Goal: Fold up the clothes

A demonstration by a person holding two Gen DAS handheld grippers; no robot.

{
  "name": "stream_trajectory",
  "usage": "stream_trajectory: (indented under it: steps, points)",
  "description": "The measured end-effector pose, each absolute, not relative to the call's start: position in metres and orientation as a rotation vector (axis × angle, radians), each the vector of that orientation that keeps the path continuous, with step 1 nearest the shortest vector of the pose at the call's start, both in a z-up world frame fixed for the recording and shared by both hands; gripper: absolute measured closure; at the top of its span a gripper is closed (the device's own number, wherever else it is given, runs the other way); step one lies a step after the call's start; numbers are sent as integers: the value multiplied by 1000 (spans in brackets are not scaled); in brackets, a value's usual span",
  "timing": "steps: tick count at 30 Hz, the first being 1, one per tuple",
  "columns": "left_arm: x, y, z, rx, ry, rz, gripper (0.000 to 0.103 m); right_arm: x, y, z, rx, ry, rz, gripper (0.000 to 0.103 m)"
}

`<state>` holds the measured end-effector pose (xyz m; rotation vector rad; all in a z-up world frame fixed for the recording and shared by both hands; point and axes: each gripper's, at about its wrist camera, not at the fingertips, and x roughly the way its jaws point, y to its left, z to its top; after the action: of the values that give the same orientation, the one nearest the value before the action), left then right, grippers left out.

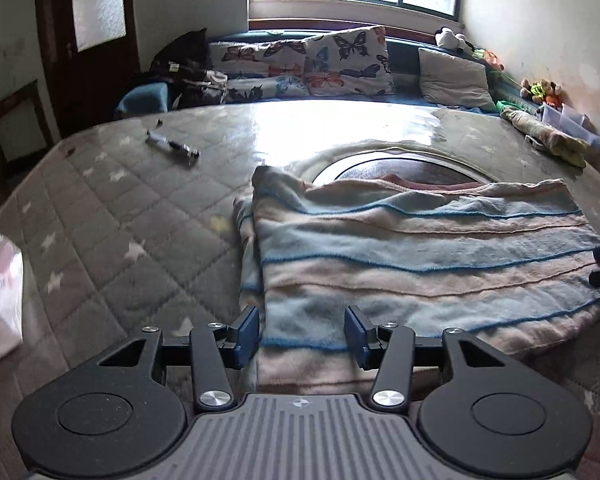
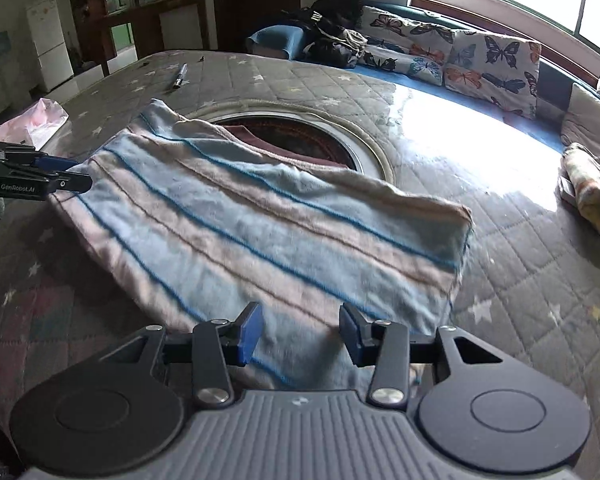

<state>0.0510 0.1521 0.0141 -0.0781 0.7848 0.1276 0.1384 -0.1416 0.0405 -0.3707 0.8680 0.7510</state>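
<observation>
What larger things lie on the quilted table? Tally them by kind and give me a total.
Striped cloth: 1
Pen: 1
Pink bag: 1
Patterned cloth, at the table's edge: 1
Total: 4

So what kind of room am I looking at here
Most likely a home living room. A window seat holds butterfly cushions and soft toys, a quilted cover drapes a big table, and a white fridge stands by a dark wooden cabinet.
</observation>
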Motion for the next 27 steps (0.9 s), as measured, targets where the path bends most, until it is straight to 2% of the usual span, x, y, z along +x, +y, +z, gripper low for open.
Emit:
stream_trajectory:
  steps: [10, 15, 18, 27]
  points:
    - [44, 153, 11, -139, 800, 125, 60, 120, -155, 35, -331, 848, 742, 59]
    - [41, 152, 10, -159, 809, 113, 79, 116, -158, 30, -352, 845, 735, 59]
    - [37, 154, 10, -180, 814, 100, 84, 115, -162, 26, -346, 857, 733, 59]
    - [21, 154, 14, -204, 838, 15, 86, 114, -176, 22, -340, 882, 748, 58]
